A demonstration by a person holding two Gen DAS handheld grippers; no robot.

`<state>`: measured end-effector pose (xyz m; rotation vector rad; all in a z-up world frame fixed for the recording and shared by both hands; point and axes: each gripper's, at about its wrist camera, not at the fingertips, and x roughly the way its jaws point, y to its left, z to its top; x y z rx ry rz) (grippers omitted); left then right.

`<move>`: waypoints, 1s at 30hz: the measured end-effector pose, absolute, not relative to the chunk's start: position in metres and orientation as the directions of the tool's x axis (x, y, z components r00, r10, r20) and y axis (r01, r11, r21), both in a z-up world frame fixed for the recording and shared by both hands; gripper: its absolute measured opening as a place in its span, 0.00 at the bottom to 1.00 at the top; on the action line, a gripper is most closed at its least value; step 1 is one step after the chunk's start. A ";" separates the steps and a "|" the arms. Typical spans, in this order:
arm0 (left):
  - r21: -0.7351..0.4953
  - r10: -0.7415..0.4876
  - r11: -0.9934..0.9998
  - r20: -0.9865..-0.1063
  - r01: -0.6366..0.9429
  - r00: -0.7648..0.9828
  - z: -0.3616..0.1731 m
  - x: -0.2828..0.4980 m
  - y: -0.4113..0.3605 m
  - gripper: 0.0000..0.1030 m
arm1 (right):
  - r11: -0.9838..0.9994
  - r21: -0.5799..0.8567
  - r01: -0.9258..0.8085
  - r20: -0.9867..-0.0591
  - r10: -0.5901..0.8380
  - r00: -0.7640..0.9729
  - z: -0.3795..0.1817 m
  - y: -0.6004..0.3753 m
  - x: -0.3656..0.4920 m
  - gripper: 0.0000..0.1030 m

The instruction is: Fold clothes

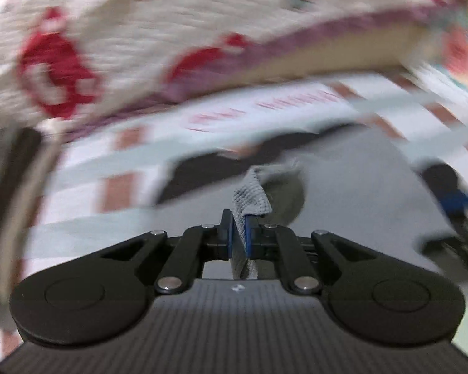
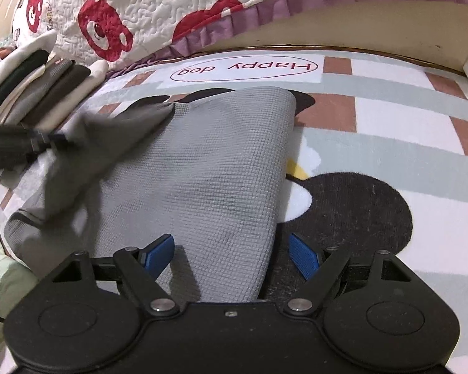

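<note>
My left gripper (image 1: 239, 230) was pinched tight on a bit of the gray waffle cloth (image 2: 202, 168), and a little fold of that cloth stuck up between its blue pads (image 1: 250, 233). The picture from that hand was very blurry. My right gripper (image 2: 232, 255) had its blue fingers (image 2: 302, 260) spread wide, with nothing held. The near end of the cloth lay between them, but the pads did not press on it. The gray cloth lay flat on the floor rug (image 2: 390, 143), the one with pink and pale green squares, a big black shape and the words "Happy dog" (image 2: 243, 68). One side of the cloth was pulled up and across toward the left, where I could see my other gripper as a dark blur. Past the rug was a bed with a white quilt (image 2: 159, 9) that had red bears (image 2: 104, 21) on it and a purple frill along the edge. At the far left, next to the bed, sat a pile of folded clothes (image 2: 37, 87) in black, cream and gray.
</note>
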<state>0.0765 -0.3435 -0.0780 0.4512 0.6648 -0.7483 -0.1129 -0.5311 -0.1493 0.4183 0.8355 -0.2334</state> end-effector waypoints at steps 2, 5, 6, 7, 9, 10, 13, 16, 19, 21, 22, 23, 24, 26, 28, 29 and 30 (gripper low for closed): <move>0.134 -0.429 0.732 -0.670 0.668 0.605 -0.076 0.105 -0.327 0.12 | 0.893 0.271 0.359 -0.757 -0.032 0.653 -0.149 -0.532 -0.113 0.82; 0.043 -0.332 0.856 -0.720 0.516 0.610 -0.088 0.143 -0.308 0.34 | 0.892 0.277 0.358 -0.757 -0.027 0.653 -0.148 -0.534 -0.113 0.82; 0.011 -0.300 0.882 -0.758 0.470 0.579 -0.093 0.151 -0.304 0.36 | 0.891 0.280 0.358 -0.756 -0.026 0.654 -0.148 -0.534 -0.113 0.82; -0.020 -0.339 0.867 -0.756 0.498 0.560 -0.095 0.145 -0.301 0.37 | 0.890 0.282 0.358 -0.755 -0.024 0.655 -0.149 -0.535 -0.114 0.82; -0.025 -0.410 0.815 -0.730 0.579 0.546 -0.099 0.123 -0.302 0.43 | 0.889 0.285 0.359 -0.755 -0.023 0.656 -0.149 -0.536 -0.114 0.82; -0.018 -0.432 0.790 -0.726 0.613 0.535 -0.101 0.113 -0.303 0.43 | 0.889 0.285 0.359 -0.755 -0.023 0.655 -0.149 -0.535 -0.114 0.82; 0.015 -0.397 0.770 -0.771 0.638 0.498 -0.120 0.098 -0.303 0.42 | 0.887 0.291 0.360 -0.755 -0.018 0.655 -0.148 -0.536 -0.114 0.82; 0.167 -0.269 0.783 -0.778 0.599 0.568 -0.139 0.089 -0.290 0.39 | 0.865 0.346 0.364 -0.751 0.022 0.660 -0.147 -0.541 -0.116 0.82; 0.186 -0.251 0.792 -0.770 0.582 0.587 -0.136 0.085 -0.278 0.47 | 0.812 0.448 0.373 -0.734 0.096 0.672 -0.149 -0.550 -0.121 0.82; 0.248 -0.206 0.786 -0.758 0.566 0.619 -0.133 0.082 -0.276 0.47 | 0.768 0.513 0.384 -0.719 0.141 0.680 -0.151 -0.557 -0.125 0.82; 0.280 -0.183 0.781 -0.751 0.557 0.635 -0.132 0.080 -0.275 0.47 | 0.746 0.541 0.389 -0.712 0.160 0.684 -0.152 -0.559 -0.127 0.82; 0.297 -0.160 0.785 -0.751 0.543 0.641 -0.131 0.080 -0.272 0.46 | 0.725 0.566 0.393 -0.706 0.180 0.685 -0.154 -0.562 -0.129 0.82; 0.312 -0.137 0.789 -0.750 0.529 0.647 -0.130 0.080 -0.269 0.46 | 0.702 0.590 0.399 -0.701 0.200 0.685 -0.155 -0.565 -0.132 0.82; 0.298 -0.130 0.805 -0.755 0.513 0.642 -0.126 0.080 -0.260 0.45 | 0.647 0.641 0.414 -0.687 0.244 0.684 -0.157 -0.570 -0.138 0.82; 0.231 -0.196 0.820 -0.746 0.523 0.637 -0.113 0.070 -0.251 0.45 | 0.549 0.710 0.440 -0.658 0.297 0.692 -0.164 -0.578 -0.147 0.82; 0.170 -0.272 0.814 -0.733 0.556 0.623 -0.105 0.064 -0.248 0.45 | 0.501 0.740 0.449 -0.639 0.315 0.702 -0.168 -0.580 -0.152 0.82; 0.121 -0.333 0.798 -0.727 0.590 0.600 -0.101 0.057 -0.247 0.45 | 0.461 0.762 0.455 -0.623 0.331 0.709 -0.171 -0.581 -0.156 0.82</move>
